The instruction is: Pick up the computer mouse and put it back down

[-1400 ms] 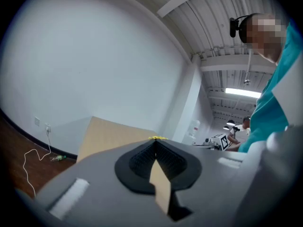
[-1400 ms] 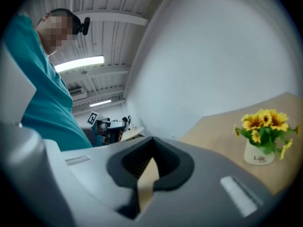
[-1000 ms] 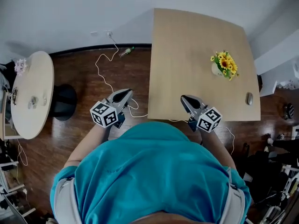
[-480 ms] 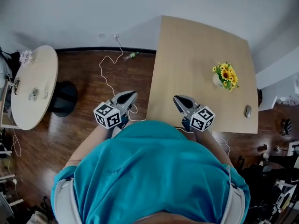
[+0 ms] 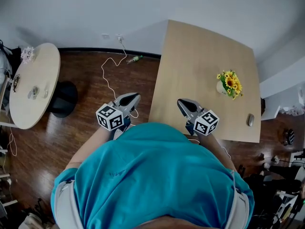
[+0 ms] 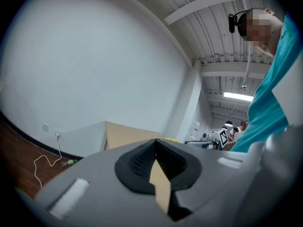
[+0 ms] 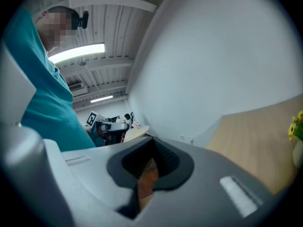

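Left hand-held gripper, right hand-held gripper closed, empty; mouse small, grey, oval.

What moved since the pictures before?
The right hand-held gripper slid slightly left. The mouse and flowers sit lower in the head view, as the view shifted. Nothing was grabbed: it and the left hand-held gripper stay shut; the mouse stays on the table.

- A teal short-sleeved shirt fills the lower middle of the head view.
- Left gripper: pale grey tapered shell with a dark top. Its cube bears black-and-white square markers.
- Right gripper: the same grey shell and marked cube.
- In both gripper views, black ribbed lining rims the jaws, with pale rectangular insets on the shell.
- A black camera is worn on the head.
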A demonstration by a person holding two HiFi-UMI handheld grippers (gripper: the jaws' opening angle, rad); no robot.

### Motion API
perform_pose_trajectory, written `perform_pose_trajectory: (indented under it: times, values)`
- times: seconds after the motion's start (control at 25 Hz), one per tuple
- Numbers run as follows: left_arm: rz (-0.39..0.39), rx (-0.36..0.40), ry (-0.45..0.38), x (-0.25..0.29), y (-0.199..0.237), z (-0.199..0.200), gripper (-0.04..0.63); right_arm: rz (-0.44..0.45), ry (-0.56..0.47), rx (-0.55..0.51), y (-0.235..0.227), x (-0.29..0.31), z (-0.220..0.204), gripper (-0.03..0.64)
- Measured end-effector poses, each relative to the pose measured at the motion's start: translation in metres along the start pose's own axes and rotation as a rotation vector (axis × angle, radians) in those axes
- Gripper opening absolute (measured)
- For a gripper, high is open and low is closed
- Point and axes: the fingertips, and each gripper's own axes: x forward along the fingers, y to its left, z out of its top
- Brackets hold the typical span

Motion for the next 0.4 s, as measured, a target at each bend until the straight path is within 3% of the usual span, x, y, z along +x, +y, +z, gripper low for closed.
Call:
perform_pose_trajectory:
  times: [0.4]
  values:
    - [-0.009, 0.003, 0.000, 0.0052, 0.0027, 0.0028, 0.005, 0.003, 0.003, -0.010, -0.0033, 0.0039, 0.0022, 0.000]
